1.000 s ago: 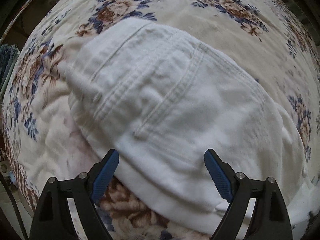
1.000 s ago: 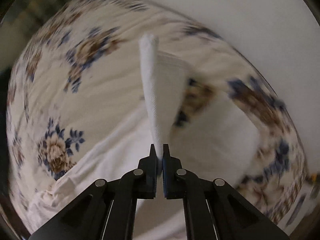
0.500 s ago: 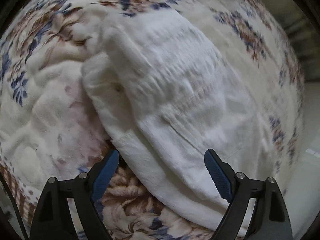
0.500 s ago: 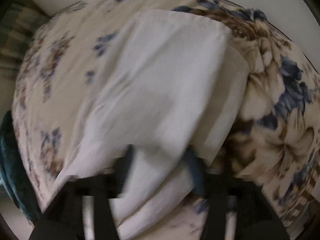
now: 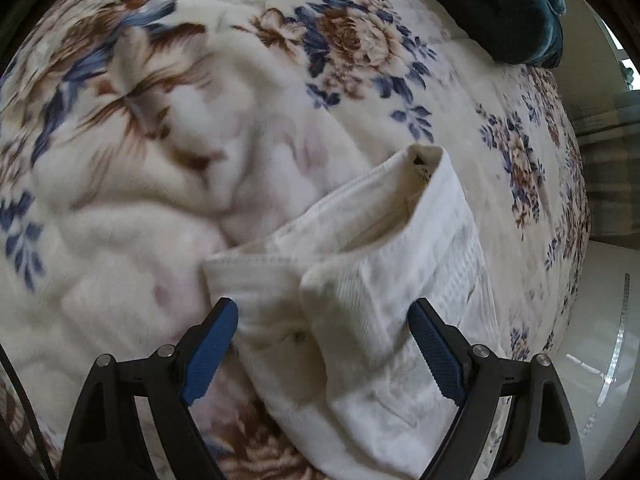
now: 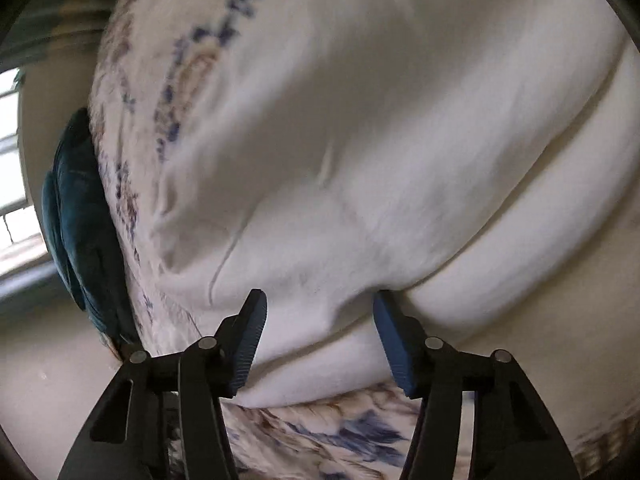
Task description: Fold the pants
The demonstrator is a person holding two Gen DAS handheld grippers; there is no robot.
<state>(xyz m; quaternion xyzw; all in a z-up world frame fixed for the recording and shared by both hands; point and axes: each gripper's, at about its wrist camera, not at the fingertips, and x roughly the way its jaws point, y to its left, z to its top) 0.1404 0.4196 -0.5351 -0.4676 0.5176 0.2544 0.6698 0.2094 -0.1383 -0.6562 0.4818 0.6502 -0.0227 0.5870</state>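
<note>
White pants (image 5: pixel 400 288) lie folded on a floral blanket (image 5: pixel 280 100). In the left wrist view their waistband end, with a small button, faces me. My left gripper (image 5: pixel 324 346) hangs open and wide just above it, with the waistband corner below the gap and neither pad pressing. In the right wrist view the smooth folded cloth of the pants (image 6: pixel 360 140) fills the picture. My right gripper (image 6: pixel 320 336) sits low over a fold, its jaws closing. Cloth lies between the blue pads, but they do not pinch it.
A dark teal cushion (image 5: pixel 520 8) lies at the far edge of the bed, also seen as the teal cushion (image 6: pixel 80 220) on the left. Pale floor (image 5: pixel 600 320) runs along the bed's right side. A bright window (image 6: pixel 12 168) is at far left.
The right gripper let go of the pants leg end it held up, opened, and dropped close over the folded cloth. The left gripper swung across from the seat of the pants to the waistband end.
</note>
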